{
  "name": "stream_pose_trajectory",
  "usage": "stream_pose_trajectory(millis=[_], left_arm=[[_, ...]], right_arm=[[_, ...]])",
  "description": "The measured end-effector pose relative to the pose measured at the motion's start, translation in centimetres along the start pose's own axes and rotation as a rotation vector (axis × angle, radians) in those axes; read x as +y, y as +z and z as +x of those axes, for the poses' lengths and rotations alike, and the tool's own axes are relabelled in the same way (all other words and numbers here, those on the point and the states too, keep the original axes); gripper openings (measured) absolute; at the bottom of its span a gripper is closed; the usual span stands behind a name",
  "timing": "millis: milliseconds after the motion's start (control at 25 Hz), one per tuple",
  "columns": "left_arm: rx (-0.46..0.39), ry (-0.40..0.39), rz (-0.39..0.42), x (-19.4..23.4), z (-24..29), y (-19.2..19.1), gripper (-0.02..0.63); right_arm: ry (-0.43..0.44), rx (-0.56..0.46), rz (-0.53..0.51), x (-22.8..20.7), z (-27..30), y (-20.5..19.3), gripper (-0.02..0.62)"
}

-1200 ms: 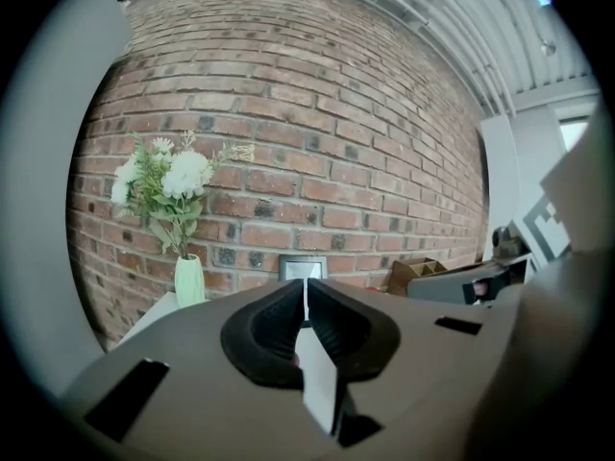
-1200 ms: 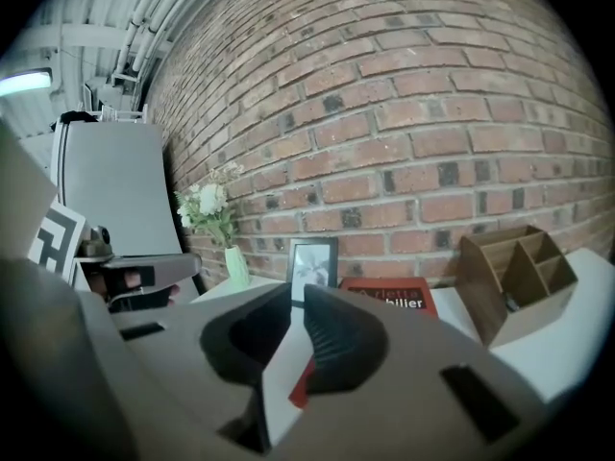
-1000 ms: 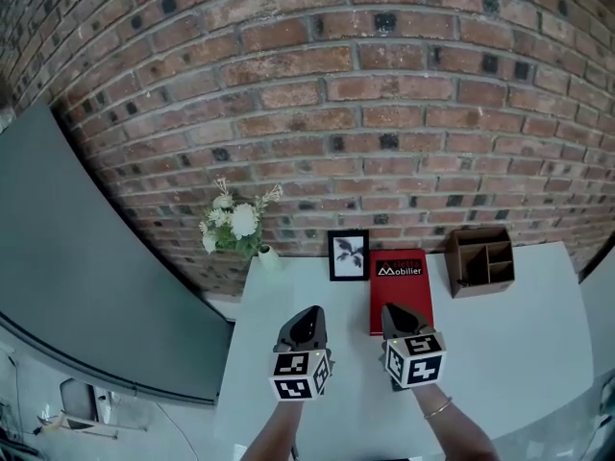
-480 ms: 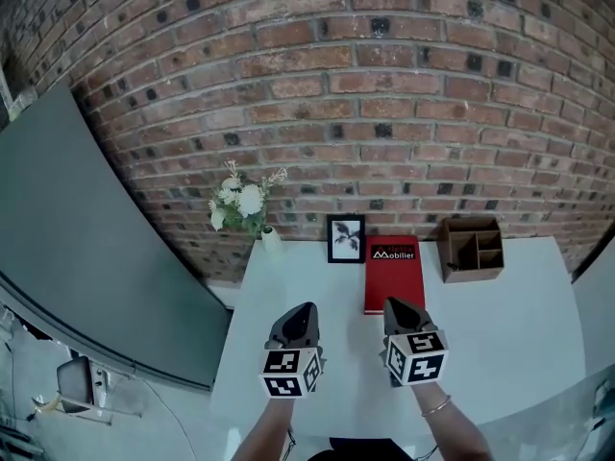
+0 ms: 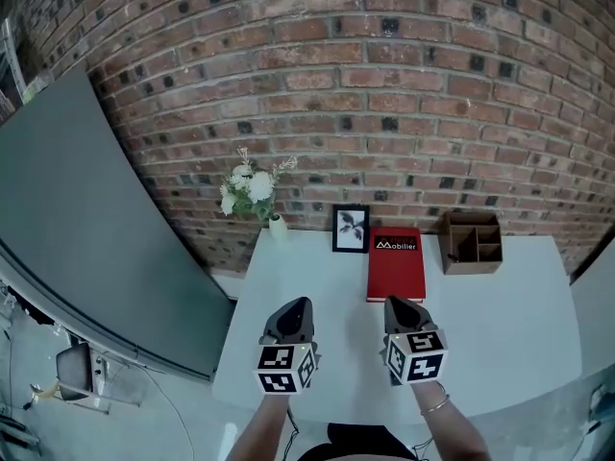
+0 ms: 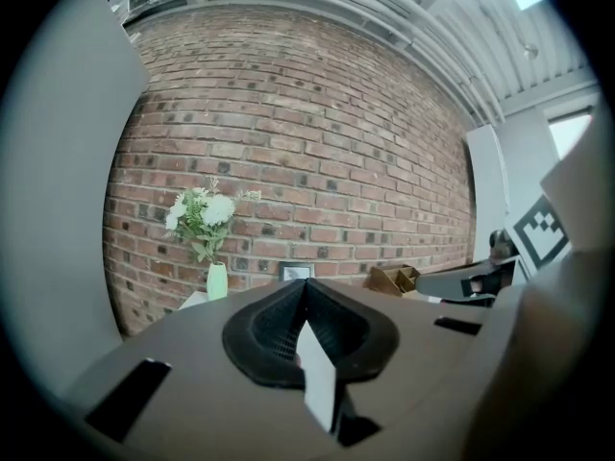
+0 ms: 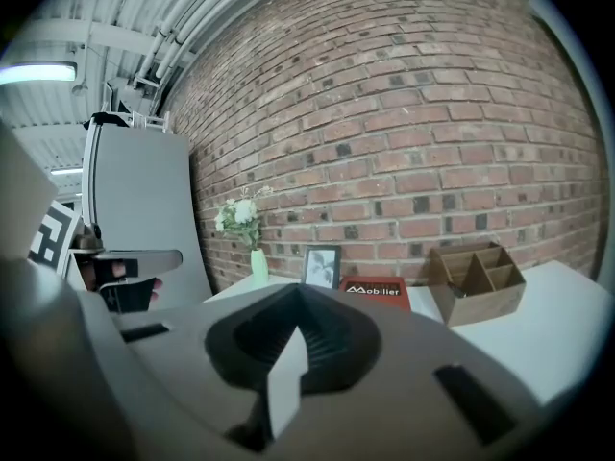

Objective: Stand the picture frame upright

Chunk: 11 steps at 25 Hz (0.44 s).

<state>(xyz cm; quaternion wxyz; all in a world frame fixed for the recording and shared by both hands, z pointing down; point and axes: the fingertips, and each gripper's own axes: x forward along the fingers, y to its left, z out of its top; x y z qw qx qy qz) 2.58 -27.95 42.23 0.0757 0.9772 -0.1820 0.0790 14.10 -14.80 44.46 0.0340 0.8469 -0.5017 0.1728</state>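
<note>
Picture frame (image 5: pixel 350 229) stands well beyond left tool (image 5: pixel 296 304) and right tool (image 5: pixel 396 304); both closed, empty.

Red book (image 5: pixel 395 265), wooden organizer (image 5: pixel 471 242), flower vase (image 5: pixel 277 227)

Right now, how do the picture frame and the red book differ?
The picture frame stands upright; the red book lies flat. The frame is black around a pale print; the book is red with white lettering. The frame looks smaller than the book. Both sit side by side on the white table.
</note>
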Motion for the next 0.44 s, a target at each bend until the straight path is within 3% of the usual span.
stream_pose_trajectory(millis=[440], left_arm=[[-0.013,-0.002,0.007,-0.3,-1.4,-0.1,-0.006]], right_arm=[[-0.010,-0.008,-0.017,0.3,-0.8,-0.2,0.002]])
